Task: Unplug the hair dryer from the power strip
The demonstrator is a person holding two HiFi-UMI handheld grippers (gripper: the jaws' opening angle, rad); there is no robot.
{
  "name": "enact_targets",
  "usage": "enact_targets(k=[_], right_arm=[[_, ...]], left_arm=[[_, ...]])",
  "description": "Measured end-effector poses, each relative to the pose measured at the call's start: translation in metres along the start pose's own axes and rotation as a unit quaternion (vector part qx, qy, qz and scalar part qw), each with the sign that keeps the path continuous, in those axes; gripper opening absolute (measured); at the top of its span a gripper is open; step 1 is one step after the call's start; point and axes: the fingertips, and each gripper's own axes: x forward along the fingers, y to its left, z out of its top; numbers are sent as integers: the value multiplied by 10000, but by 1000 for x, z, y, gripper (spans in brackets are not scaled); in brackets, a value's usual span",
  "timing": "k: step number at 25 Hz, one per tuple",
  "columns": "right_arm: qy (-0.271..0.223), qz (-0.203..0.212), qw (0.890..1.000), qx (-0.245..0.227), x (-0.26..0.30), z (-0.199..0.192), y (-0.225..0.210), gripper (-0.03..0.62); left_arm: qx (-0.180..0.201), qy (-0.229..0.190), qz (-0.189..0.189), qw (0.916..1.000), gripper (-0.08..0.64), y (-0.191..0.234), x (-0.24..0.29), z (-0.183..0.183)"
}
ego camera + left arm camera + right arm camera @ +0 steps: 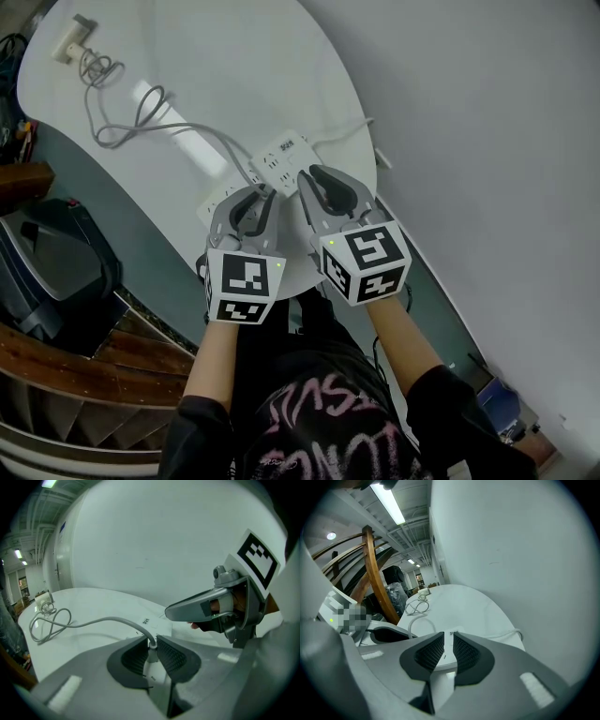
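Observation:
A white power strip [281, 157] lies near the front edge of the white table [281, 56]. My left gripper [255, 195] is shut on a white plug [151, 654] that stands in the strip. The plug's grey cable [202, 136] runs off in loops to a small pale device [70, 42] at the table's far left. My right gripper [314, 175] hangs just right of the left one, over the strip. In the right gripper view its pads [466, 652] stand a narrow gap apart, with only the strip's top [446, 660] showing through.
The strip's own white cord [342, 136] trails right toward the pale wall [487, 141]. Curved wooden rails [56, 366] and a dark seat [47, 253] stand left of the table, below its edge.

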Motion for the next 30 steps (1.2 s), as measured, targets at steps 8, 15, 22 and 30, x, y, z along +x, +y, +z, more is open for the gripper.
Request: enact_targets(k=[8,15,22,30], right_arm=[[428,-12,9986,-323,18,-16,-6,78],[622,33,9974,-366,32,-25,-6,87],[709,29,9942,-811,33,-26,-2,103],[763,90,9914,-1056,33,-24,0,109]], left_arm=[[58,35,-33,10000,64,0,0,-1],[105,63,-69,9999,64,0,2,-1],[183,97,-128,9997,64,-1,2,0],[188,75,-188,9996,64,-2,2,0]])
